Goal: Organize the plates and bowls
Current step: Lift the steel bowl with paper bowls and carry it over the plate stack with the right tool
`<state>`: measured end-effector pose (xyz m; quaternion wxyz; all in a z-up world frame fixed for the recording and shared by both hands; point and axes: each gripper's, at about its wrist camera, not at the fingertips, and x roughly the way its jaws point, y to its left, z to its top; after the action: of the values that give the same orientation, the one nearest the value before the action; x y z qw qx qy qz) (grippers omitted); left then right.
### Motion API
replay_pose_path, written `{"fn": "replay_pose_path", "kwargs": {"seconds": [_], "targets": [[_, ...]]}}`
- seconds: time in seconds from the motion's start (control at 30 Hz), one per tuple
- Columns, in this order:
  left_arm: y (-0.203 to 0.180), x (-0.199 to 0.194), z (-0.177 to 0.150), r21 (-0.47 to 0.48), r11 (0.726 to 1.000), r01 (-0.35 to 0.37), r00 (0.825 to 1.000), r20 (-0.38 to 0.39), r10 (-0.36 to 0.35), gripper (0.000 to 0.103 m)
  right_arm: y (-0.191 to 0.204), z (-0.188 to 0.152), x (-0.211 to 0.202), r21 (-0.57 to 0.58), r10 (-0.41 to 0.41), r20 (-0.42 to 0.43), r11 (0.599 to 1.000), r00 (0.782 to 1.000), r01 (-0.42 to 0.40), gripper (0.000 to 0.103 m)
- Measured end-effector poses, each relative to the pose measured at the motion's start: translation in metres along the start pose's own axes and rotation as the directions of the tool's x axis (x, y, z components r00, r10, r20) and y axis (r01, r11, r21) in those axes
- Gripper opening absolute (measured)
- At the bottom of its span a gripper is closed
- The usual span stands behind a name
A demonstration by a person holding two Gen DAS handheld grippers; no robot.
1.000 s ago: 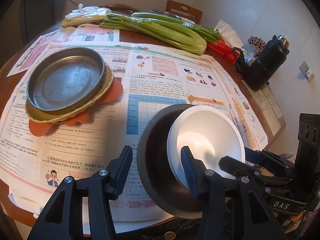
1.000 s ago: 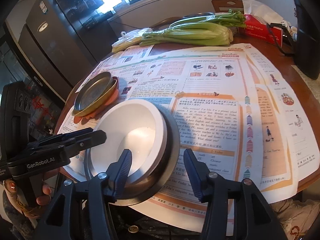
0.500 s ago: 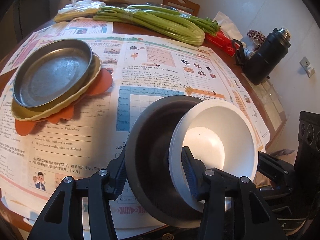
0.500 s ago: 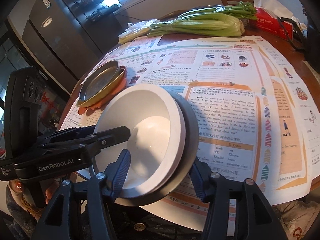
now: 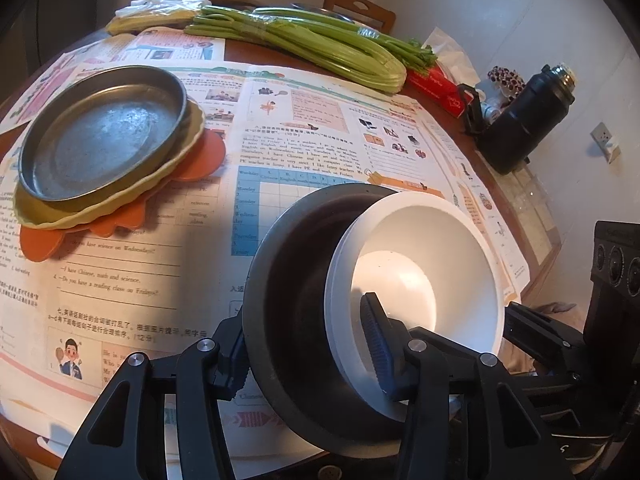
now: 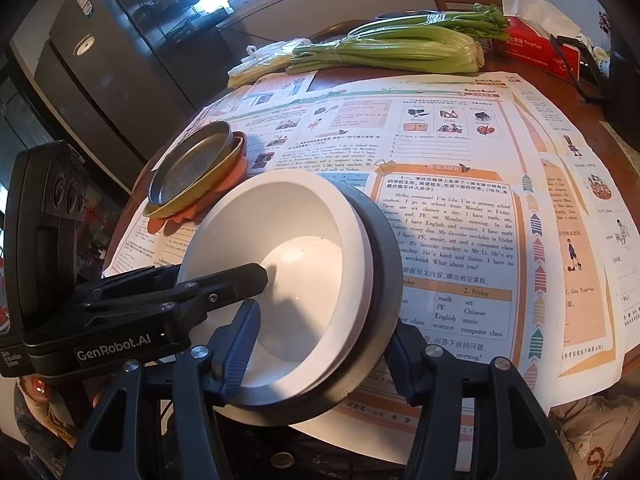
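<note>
Both grippers clamp the nested bowls' rim at the table's near edge: left gripper [image 5: 308,344] and right gripper [image 6: 320,344] across dark bowl [image 5: 288,300] and white bowl [image 6: 280,256]; plate stack [image 5: 104,140] lies far-left.

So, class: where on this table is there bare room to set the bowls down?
Free: the newspaper between the plate stack and the black flask, below the celery. Also the printed sheets on the right side in the right wrist view. Crowded: the far edge with celery, plastic bag and red tissue box.
</note>
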<state>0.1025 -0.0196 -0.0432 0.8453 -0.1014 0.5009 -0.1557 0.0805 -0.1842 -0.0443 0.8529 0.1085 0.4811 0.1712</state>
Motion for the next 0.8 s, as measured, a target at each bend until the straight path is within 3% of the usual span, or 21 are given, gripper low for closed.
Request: {"fn": "replay_pose_path", "kwargs": {"seconds": [0.43, 0.8], "targets": [[0.028, -0.037, 0.008, -0.044, 0.999, -0.019, 0.996, 0.090, 0.023, 0.051, 0.035, 0.019, 0.002, -0.053, 0.034, 0.014, 0.998, 0.999, -0.033, 0.059], [0.072, -0.084, 0.044, -0.057, 0.994, -0.090, 0.976, 0.194, 0.099, 0.051, 0.092, 0.072, 0.015, -0.150, 0.098, 0.020, 0.984, 0.995, -0.094, 0.059]]}}
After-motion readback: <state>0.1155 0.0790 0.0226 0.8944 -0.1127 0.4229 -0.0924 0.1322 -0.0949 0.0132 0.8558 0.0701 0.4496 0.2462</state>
